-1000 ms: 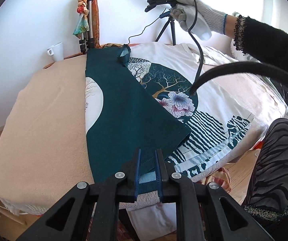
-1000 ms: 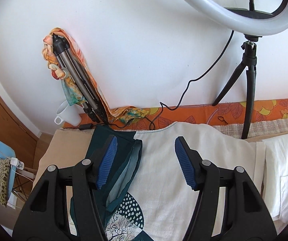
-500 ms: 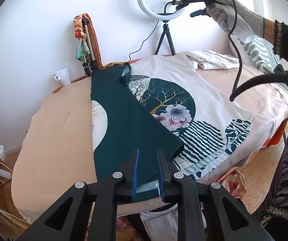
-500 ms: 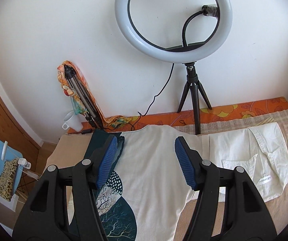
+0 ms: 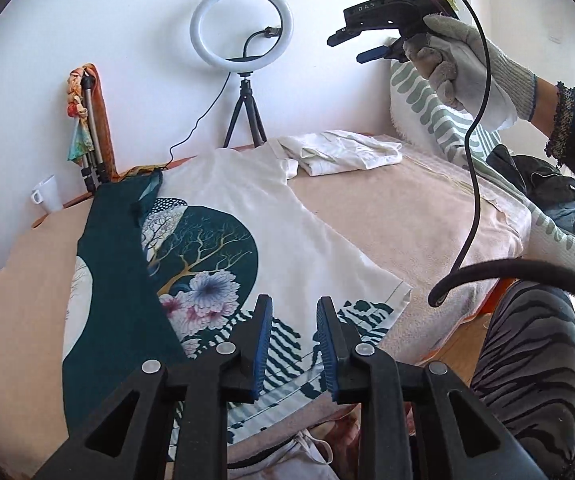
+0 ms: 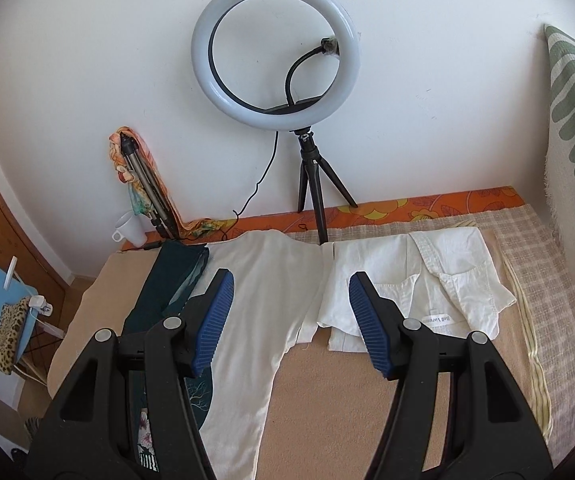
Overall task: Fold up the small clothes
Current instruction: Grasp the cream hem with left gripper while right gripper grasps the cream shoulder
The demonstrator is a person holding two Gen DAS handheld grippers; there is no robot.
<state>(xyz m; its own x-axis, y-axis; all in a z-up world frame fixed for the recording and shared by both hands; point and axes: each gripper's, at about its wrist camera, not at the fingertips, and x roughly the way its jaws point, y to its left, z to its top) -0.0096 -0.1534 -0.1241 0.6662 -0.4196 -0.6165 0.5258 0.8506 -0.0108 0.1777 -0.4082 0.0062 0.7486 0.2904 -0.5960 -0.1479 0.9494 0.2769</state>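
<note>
- The printed T-shirt (image 5: pixel 307 240) lies flat on the bed (image 5: pixel 407 208), neckline toward the wall-side edge and hem at the near edge, so its long axis runs front to back.
- Its left side is folded inward, showing the teal back.
- The left gripper (image 5: pixel 290 344) hovers over the hem, jaws released and empty.
- The right gripper (image 6: pixel 287 320), jaws spread wide, is held high, probably clearing for the next fold.

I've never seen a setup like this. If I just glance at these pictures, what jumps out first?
Probably the white T-shirt with a teal tree-and-flower print, spread flat on the beige-covered bed with its left side folded over, showing dark teal. Behind it a white ring light on a small black tripod stands against the wall, beside a folded white shirt. In the foreground, the open blue-padded left gripper hovers over the shirt's hem, while a gloved hand lifts the right gripper high.
</note>
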